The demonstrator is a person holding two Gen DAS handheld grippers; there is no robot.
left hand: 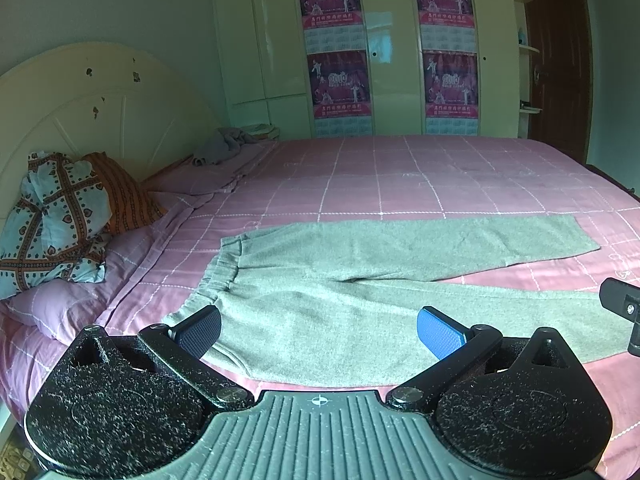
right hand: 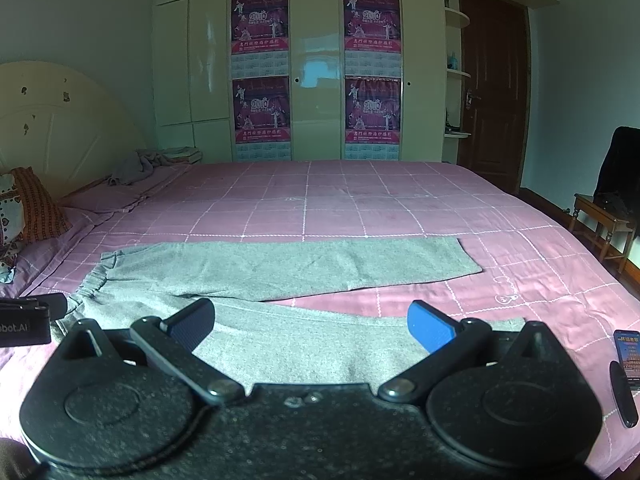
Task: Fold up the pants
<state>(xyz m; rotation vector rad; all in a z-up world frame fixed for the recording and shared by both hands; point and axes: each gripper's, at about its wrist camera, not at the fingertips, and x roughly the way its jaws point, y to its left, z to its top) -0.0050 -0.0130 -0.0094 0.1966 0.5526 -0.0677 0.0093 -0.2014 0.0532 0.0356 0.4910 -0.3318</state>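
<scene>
Four purple posters [right hand: 260, 24] hang on the pale wardrobe [right hand: 316, 60] behind the bed, and a dark wooden door [right hand: 490, 92] stands to its right. A cream headboard [left hand: 80, 96] curves up at the left, with a patterned pillow [left hand: 52, 216] and an orange striped cushion [left hand: 122, 196] piled against it and a crumpled grey cloth [left hand: 224, 146] lying farther back. A wooden chair [right hand: 600, 216] with something dark draped over it stands past the bed's right edge. A phone [right hand: 628, 360] with a lit screen lies on the pink checked bedspread [right hand: 360, 200] near the right side, just beside a dark slim object that I cannot identify.

Grey pants [left hand: 360, 264] lie flat across the near half of the bedspread, waistband to the left, legs spread apart in a narrow V toward the right. Nothing lies on them.

Left gripper [left hand: 318, 332] hovers low over the waist end of the near leg, its jaws wide apart and holding nothing; the fabric shows between the fingers. Right gripper [right hand: 312, 326] hovers over the near leg farther toward the cuff, likewise spread wide and empty. Both point across the bed toward the wardrobe, side by side, each one's edge visible in the other's view.
</scene>
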